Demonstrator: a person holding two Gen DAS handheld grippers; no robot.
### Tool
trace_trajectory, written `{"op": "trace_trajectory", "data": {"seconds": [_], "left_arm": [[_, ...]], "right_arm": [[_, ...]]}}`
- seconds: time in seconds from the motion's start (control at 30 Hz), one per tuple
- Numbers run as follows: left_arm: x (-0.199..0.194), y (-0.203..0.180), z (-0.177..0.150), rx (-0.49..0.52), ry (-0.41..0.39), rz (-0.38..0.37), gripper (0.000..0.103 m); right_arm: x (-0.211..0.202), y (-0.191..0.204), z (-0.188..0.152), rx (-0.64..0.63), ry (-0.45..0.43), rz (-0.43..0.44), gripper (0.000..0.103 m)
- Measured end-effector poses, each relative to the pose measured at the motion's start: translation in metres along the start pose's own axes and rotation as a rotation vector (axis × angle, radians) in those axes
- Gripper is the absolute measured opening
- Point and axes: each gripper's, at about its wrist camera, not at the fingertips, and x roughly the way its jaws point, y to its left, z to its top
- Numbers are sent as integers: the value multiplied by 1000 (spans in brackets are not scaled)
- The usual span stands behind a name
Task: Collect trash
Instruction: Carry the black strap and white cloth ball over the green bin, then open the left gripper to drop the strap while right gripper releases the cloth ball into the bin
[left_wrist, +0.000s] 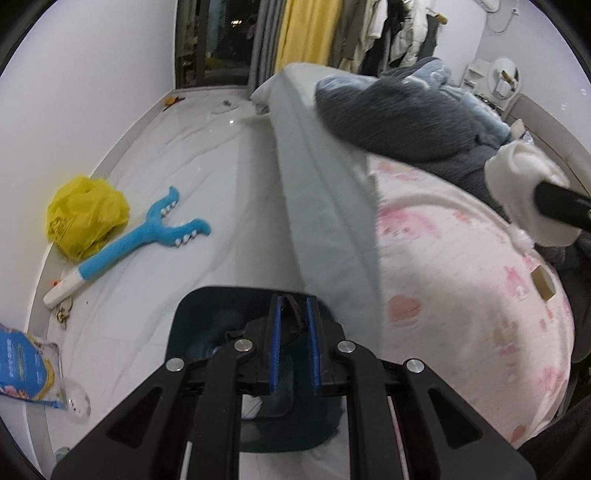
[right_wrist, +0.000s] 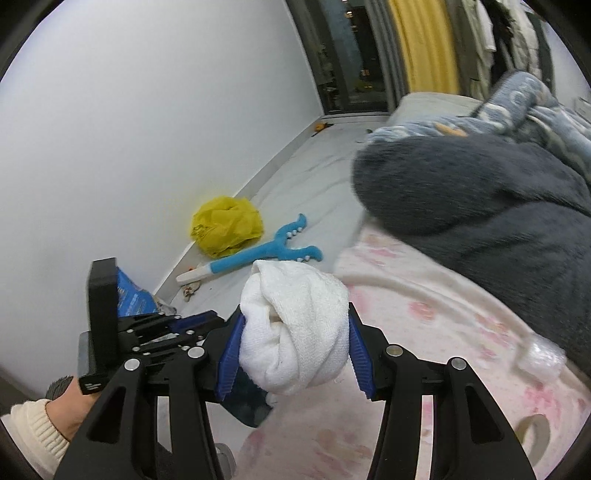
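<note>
- We think we are partway through picking up the trash, with more left to do than done.
- Our right gripper (right_wrist: 295, 350) squeezes a white wad (right_wrist: 295, 328) between its blue pads (right_wrist: 231, 360). It looks like rolled paper towel or cloth, held up over the pink bed cover (right_wrist: 424, 332).
- Our left gripper (left_wrist: 294, 350) has its fingers pinched nearly together on the rim of a dark blue bin (left_wrist: 192, 310). The bin sits low, between the floor and the side of the bed.
- Inside the bin we can see what may be a clear bottle and something white, but the view in there is dark, so we are not sure.
- The white wad is not in the bin yet. We guess it goes there next.
- On the floor (left_wrist: 221, 184) by the wall lies a crumpled yellow bag (left_wrist: 86, 214). It touches a blue toy grabber (left_wrist: 140, 240), which may not be trash.
- A blue and white wrapper (left_wrist: 26, 365) lies near the wall too, closer to us.
- On the bed, a small clear plastic scrap (right_wrist: 541, 356) rests on the pink cover, beside the gray fuzzy blanket (right_wrist: 480, 206).
- All of these are left to pick up.
</note>
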Motion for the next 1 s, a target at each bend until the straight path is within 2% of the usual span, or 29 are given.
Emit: {"op": "trace_trajectory", "data": {"seconds": [0.37, 0.8, 0.83, 0.87, 0.93, 1.0], "left_arm": [[31, 49, -29, -77, 149, 14, 15], [60, 73, -53, -95, 277, 25, 16], [61, 75, -54, -98, 282, 23, 21], [61, 76, -54, -99, 282, 23, 32], [59, 78, -55, -97, 277, 26, 42], [56, 81, -54, -102, 267, 24, 44]], "right_arm": [[40, 47, 1, -71, 51, 33, 52], [88, 78, -2, -104, 122, 60, 52], [93, 78, -2, -104, 130, 59, 52], [96, 79, -2, -104, 136, 58, 52], [104, 80, -3, -102, 153, 55, 52], [111, 82, -4, -101, 166, 52, 52]]}}
